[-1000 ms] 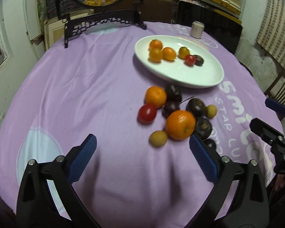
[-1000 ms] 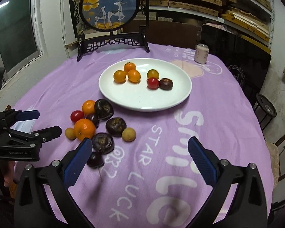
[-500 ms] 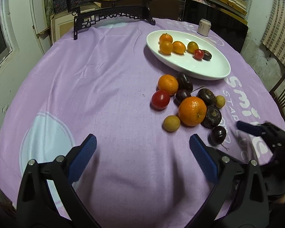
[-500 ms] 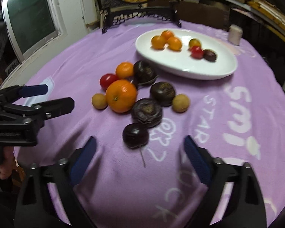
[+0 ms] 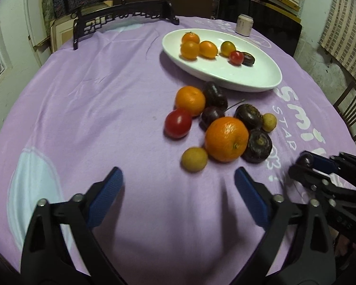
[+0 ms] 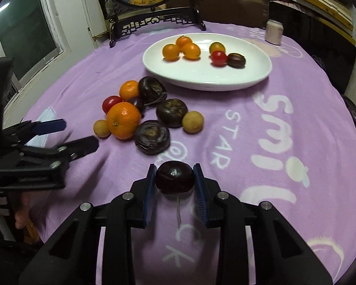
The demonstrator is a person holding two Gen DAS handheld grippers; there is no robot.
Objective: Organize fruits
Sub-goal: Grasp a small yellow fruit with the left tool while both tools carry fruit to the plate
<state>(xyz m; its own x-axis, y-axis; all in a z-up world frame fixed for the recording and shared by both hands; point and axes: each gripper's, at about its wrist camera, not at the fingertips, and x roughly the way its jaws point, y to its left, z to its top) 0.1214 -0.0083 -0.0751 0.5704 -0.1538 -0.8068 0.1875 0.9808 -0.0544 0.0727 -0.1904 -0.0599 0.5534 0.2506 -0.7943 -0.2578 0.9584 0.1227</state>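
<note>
A white plate (image 5: 225, 76) (image 6: 201, 78) holds three small oranges, a yellow fruit, a red tomato and a dark fruit. Loose fruit lies in front of it: a big orange (image 5: 226, 139), a small orange (image 5: 190, 100), a red tomato (image 5: 178, 123), a small yellow fruit (image 5: 194, 159) and several dark purple ones. My right gripper (image 6: 175, 173) is closing; its blue pads touch both sides of a dark purple fruit (image 6: 175, 178) with a thin stem, resting on the cloth. My left gripper (image 5: 178, 178) stands open, its jaws closing slightly, nothing between them, just short of the yellow fruit.
A purple cloth with white lettering (image 6: 273, 123) covers the round table. At the back stand a pale can (image 5: 244, 25) and a round picture screen on a black carved stand (image 5: 123, 16). A wooden chair (image 5: 351, 109) is at the right edge.
My right gripper has come down over the separate dark fruit and its jaws have closed onto it. My left gripper has sunk a little towards the pile, its jaws slightly narrower.
</note>
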